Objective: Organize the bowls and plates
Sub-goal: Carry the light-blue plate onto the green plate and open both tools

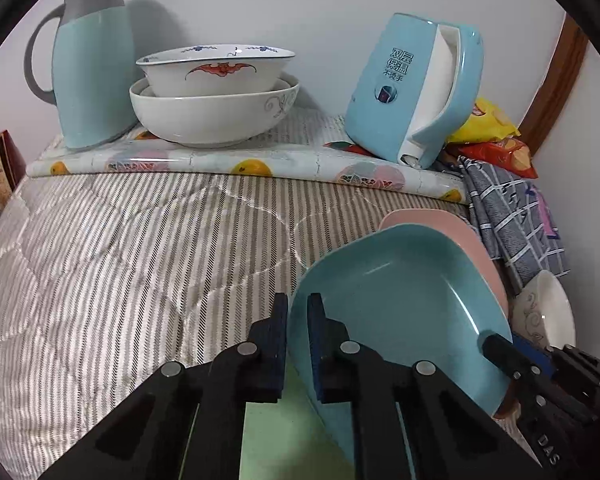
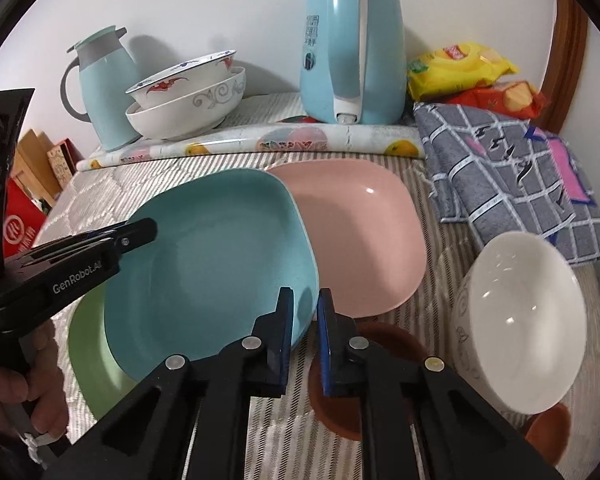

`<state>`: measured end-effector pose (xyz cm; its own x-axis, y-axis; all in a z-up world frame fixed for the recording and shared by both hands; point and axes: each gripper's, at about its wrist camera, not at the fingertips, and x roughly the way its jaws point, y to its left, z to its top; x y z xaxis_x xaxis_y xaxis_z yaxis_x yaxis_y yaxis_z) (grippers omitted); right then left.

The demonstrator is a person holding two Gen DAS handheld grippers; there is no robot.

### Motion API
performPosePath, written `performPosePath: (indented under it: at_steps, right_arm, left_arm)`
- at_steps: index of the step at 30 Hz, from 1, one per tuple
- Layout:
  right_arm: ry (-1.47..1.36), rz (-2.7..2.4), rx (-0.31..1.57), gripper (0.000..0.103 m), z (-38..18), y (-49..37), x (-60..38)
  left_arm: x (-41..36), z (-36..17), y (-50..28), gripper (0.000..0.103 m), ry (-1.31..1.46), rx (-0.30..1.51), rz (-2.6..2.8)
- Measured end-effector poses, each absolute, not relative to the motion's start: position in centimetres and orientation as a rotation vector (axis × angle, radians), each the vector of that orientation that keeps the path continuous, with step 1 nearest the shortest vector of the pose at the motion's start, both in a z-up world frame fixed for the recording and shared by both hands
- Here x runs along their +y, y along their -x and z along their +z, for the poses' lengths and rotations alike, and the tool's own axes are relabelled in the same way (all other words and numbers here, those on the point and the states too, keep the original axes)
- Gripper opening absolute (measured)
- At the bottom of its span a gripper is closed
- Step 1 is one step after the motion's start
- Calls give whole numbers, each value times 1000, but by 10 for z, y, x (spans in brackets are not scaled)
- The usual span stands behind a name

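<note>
Both jaws clamp blue plate (image 2: 212, 248) (opposite rims).

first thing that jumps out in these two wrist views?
The blue plate, front and centre: the left gripper and the right gripper each clamp an edge of it, and it lies tilted over a green plate, overlapping a pink plate. Behind, two stacked white bowls sit between a pale blue jug and a blue kettle.
</note>
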<state>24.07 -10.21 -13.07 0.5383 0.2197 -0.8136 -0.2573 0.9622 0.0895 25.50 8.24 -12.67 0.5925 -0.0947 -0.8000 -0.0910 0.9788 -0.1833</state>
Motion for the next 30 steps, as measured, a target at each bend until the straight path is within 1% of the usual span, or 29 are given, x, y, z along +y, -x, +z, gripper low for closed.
performPosePath:
  at_steps: [4, 20, 30]
  right_arm:
    - [29, 280, 963, 9, -131, -242, -106]
    - [26, 320, 909, 6, -112, -221, -95]
    - [53, 365, 896, 5, -110, -210, -77]
  left_arm:
    - [88, -125, -248, 9, 262, 940, -19]
    - [101, -104, -204, 8, 237, 893, 32]
    - [118, -105, -178, 8, 254, 888, 73]
